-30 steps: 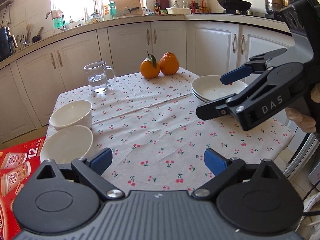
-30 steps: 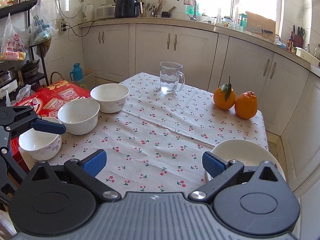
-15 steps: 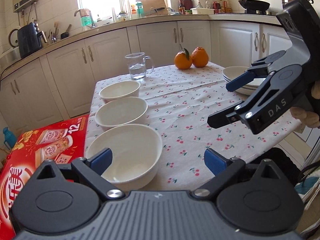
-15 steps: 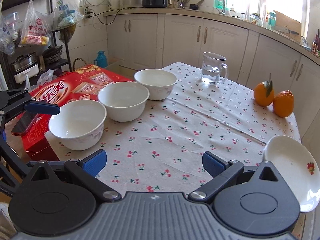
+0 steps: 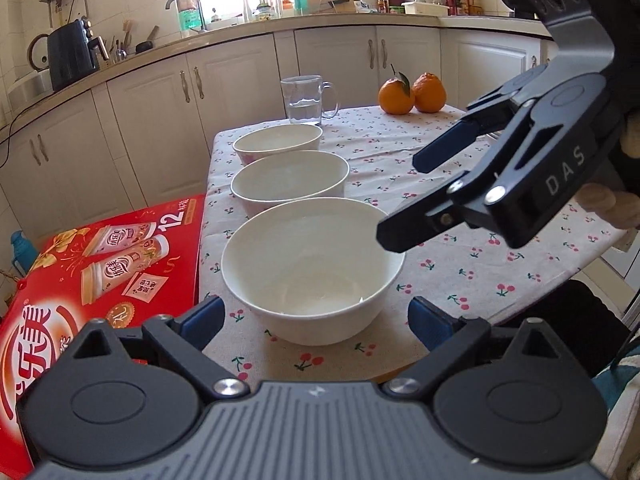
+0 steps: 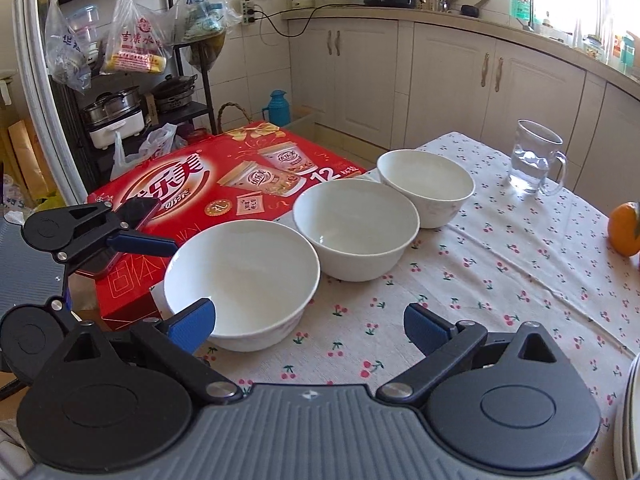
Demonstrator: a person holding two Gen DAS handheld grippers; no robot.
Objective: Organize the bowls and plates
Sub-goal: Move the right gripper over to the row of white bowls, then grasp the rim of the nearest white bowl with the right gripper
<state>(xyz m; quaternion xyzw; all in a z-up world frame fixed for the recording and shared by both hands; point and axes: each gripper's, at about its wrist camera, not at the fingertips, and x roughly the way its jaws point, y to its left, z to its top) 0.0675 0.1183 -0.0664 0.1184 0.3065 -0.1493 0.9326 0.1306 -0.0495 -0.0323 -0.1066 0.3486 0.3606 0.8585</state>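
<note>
Three white bowls stand in a row along the left edge of the cherry-print table (image 5: 460, 264): a near bowl (image 5: 312, 268) (image 6: 240, 280), a middle bowl (image 5: 290, 180) (image 6: 356, 228) and a far bowl (image 5: 278, 144) (image 6: 426, 188). My left gripper (image 5: 316, 320) is open, low in front of the near bowl, with its pads clear of it. My right gripper (image 5: 404, 200) (image 6: 308, 322) hovers at that bowl's right side. Its jaws are closing, wide apart, with nothing pressed between them. A stack of white plates (image 6: 630, 420) shows at the right edge.
A glass mug of water (image 5: 306, 100) and two oranges (image 5: 412, 94) stand at the table's far end. A red carton (image 5: 100, 280) lies lower, against the table's left side. White cabinets run behind, and a rack with pots (image 6: 120, 112) stands further left.
Both views have swung left, from the table's middle and the plates to the row of bowls. Both grippers have come down close to the near bowl. The plates slid to the right view's edge.
</note>
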